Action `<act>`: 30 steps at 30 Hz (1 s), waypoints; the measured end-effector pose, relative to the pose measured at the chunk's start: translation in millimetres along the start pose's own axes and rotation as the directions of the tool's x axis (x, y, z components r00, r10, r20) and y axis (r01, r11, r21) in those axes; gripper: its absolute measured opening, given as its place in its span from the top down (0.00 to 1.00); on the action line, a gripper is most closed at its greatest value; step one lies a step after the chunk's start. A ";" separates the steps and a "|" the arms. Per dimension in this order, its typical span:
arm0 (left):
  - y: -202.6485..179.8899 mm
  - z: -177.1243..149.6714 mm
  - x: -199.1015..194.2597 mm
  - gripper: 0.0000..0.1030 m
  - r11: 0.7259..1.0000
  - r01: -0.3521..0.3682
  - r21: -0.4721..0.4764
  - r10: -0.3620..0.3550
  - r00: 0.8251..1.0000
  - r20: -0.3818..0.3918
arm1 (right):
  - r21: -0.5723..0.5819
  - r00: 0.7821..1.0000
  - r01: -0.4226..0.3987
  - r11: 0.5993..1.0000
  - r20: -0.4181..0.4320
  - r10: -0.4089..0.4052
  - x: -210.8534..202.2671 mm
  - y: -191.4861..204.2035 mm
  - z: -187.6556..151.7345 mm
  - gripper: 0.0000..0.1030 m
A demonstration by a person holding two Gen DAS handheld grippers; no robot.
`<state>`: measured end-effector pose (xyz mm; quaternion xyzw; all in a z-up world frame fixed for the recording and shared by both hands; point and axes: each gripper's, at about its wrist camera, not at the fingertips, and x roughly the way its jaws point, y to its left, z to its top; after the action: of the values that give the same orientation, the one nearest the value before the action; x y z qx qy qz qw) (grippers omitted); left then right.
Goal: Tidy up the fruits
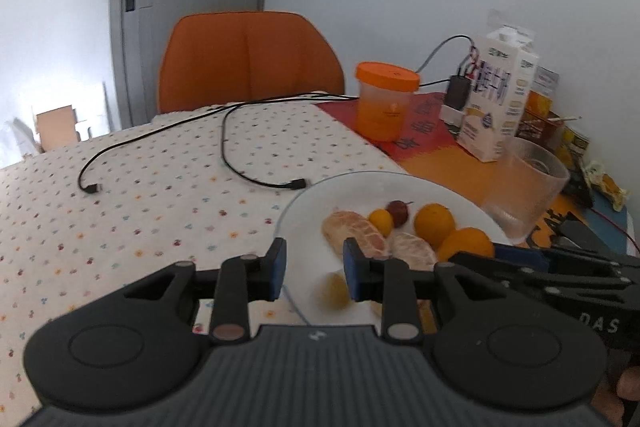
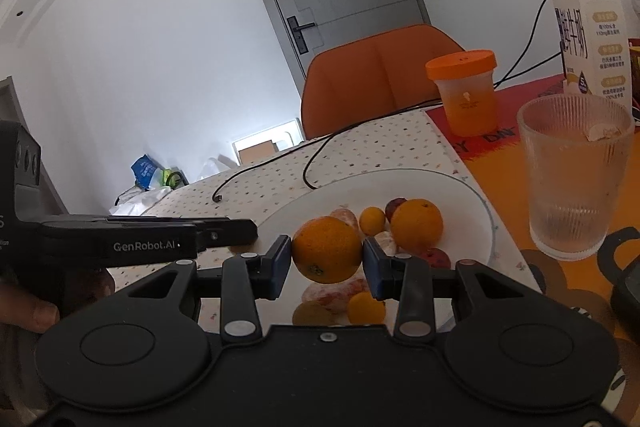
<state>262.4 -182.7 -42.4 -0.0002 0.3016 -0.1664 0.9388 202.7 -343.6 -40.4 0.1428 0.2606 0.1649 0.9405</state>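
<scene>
A white plate [image 2: 460, 187] [image 1: 304, 203] holds several fruits: an orange [image 2: 416, 223], peeled mandarins [image 1: 354, 229], small yellow-orange fruits [image 2: 372, 221] and dark red ones [image 1: 398, 211]. My right gripper [image 2: 326, 259] is shut on another orange [image 2: 326, 249], held just above the plate's near side. It shows side-on at the right edge of the left wrist view. My left gripper [image 1: 315, 267] hangs over the plate's left rim with its jaws apart and nothing pressed between the pads. A blurred small yellow fruit [image 1: 334, 291] lies just below, near the right pad.
A ribbed glass [image 2: 576, 179] stands right of the plate, with an orange-lidded jar [image 2: 464, 95] and a milk carton [image 2: 588, 27] behind. A black cable [image 1: 224, 147] loops over the dotted tablecloth to the left. An orange chair [image 1: 248, 59] stands at the far edge.
</scene>
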 end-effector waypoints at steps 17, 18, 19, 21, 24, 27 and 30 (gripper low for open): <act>56.0 -18.7 -29.6 0.69 0.991 -0.089 -0.104 0.087 0.996 -0.023 | -0.030 0.998 -0.062 0.998 -0.016 0.061 13.2 28.7 -2.4 0.54; 59.5 -19.9 -33.8 0.64 0.989 -0.095 -0.112 0.093 0.995 -0.020 | -0.030 0.998 -0.066 0.997 -0.015 0.066 12.5 29.9 -2.2 0.53; 62.0 -20.8 -37.5 0.59 0.988 -0.101 -0.119 0.100 0.995 -0.017 | -0.028 0.998 -0.069 0.997 -0.011 0.069 11.3 31.0 -1.9 0.49; 66.4 -23.2 -45.3 0.51 0.986 -0.111 -0.127 0.111 0.994 -0.006 | -0.029 0.998 -0.062 0.998 -0.006 0.062 8.3 33.6 -1.9 0.46; 73.8 -26.8 -57.1 0.43 0.980 -0.127 -0.156 0.129 0.992 0.000 | -0.026 0.998 -0.065 0.998 0.004 0.065 3.2 37.6 -1.8 0.39; 79.0 -30.5 -68.2 0.36 0.973 -0.145 -0.179 0.147 0.989 0.001 | -0.036 0.997 -0.071 0.997 0.005 0.071 -0.1 44.9 -2.7 0.34; 81.9 -35.2 -79.9 0.25 0.969 -0.162 -0.188 0.167 0.986 0.012 | -0.050 0.997 -0.079 0.996 0.010 0.080 -4.9 53.5 -4.0 0.28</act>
<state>207.1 -76.8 -34.2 -0.0654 0.3017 -0.0590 0.9493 183.9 -296.3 -22.5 0.1307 0.2449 0.2076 0.9380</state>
